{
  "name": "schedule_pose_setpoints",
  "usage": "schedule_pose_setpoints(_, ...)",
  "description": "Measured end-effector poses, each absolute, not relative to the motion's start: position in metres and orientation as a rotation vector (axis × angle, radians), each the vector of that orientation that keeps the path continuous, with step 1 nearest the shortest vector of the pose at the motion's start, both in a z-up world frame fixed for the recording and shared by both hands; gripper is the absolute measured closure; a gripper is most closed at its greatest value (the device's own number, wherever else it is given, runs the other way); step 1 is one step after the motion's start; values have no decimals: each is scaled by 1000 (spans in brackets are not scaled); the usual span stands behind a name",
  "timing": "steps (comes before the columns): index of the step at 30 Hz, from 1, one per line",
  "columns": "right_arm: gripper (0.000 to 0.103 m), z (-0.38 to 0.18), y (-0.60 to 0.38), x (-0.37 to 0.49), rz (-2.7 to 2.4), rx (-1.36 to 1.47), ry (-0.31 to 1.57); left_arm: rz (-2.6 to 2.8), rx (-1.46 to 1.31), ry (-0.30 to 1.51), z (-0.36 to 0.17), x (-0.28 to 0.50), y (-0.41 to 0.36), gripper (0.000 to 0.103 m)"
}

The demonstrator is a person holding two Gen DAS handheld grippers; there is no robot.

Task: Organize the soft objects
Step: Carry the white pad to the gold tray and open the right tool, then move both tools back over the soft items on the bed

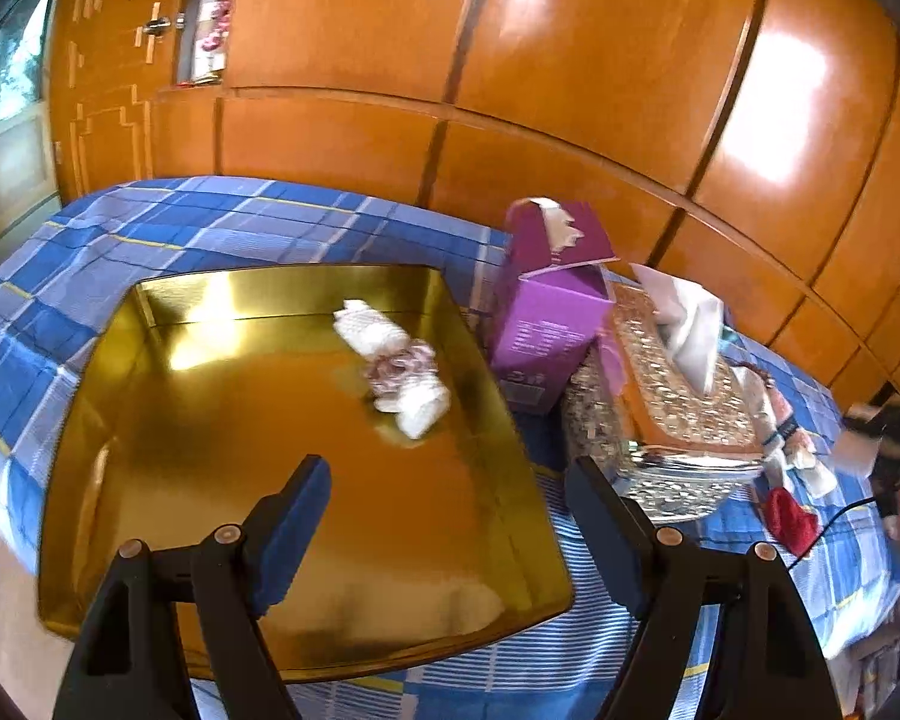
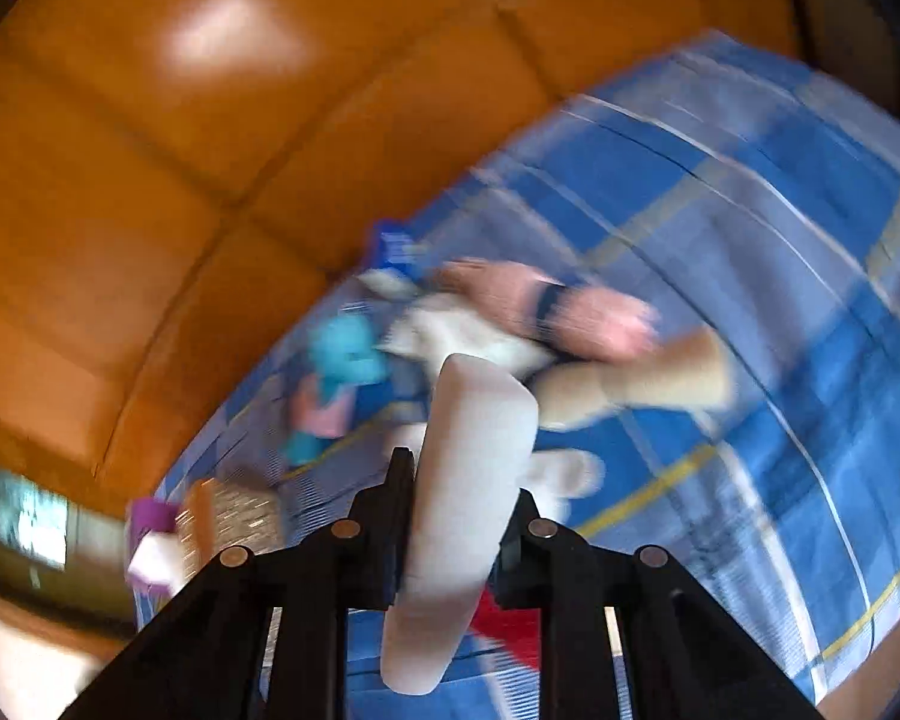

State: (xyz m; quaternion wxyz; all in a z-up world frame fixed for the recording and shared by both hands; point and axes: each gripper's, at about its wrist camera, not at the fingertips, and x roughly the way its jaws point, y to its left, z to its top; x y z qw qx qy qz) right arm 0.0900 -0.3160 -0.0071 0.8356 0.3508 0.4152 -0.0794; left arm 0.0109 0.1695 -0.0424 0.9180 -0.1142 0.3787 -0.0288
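Observation:
A gold tray (image 1: 150, 480) lies on the blue checked bed. A white knitted soft item with a pink flower (image 1: 396, 369) lies in its far right part. My left gripper (image 1: 450, 516) is open and empty, above the tray's near right part. My right gripper (image 2: 459, 510) is shut on the pale leg of a rag doll (image 2: 480, 450); the doll's pink dress (image 2: 570, 306) and other limbs hang out beyond the fingers, above the bed. The right wrist view is blurred. The doll also shows at the right of the left wrist view (image 1: 780, 420).
A purple carton (image 1: 546, 312) and a glittery tissue box (image 1: 672, 396) stand right of the tray. A red soft item (image 1: 792, 519) lies by a black cable. A blue and pink soft toy (image 2: 336, 378) lies on the bed. An orange wardrobe stands behind.

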Motion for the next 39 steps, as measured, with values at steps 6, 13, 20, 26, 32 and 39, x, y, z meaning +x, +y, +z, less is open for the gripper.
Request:
schedule_pose_setpoints(6, 84, 52, -179, 144, 226, 456, 882, 67, -256, 771, -40, 5, 201, 22)
schedule_pose_setpoints(13, 81, 44, 13, 168, 665, 247, 992, 200, -283, 735, -32, -5, 239, 22)
schedule_pose_setpoints(20, 64, -31, 96, 158, 649, 98, 1154, 249, -304, 723, -30, -14, 257, 22)
schedule_pose_setpoints(26, 62, -40, 83, 151, 581, 33, 1141, 238, -293, 752, -41, -9, 252, 22)
schedule_pose_setpoints(32, 60, -27, 68, 123, 530, -22, 1051, 232, -252, 750, -39, -9, 238, 22)
schedule_pose_setpoints(39, 60, -16, 59, 99, 454, -113, 941, 198, -208, 743, -33, -11, 220, 22)
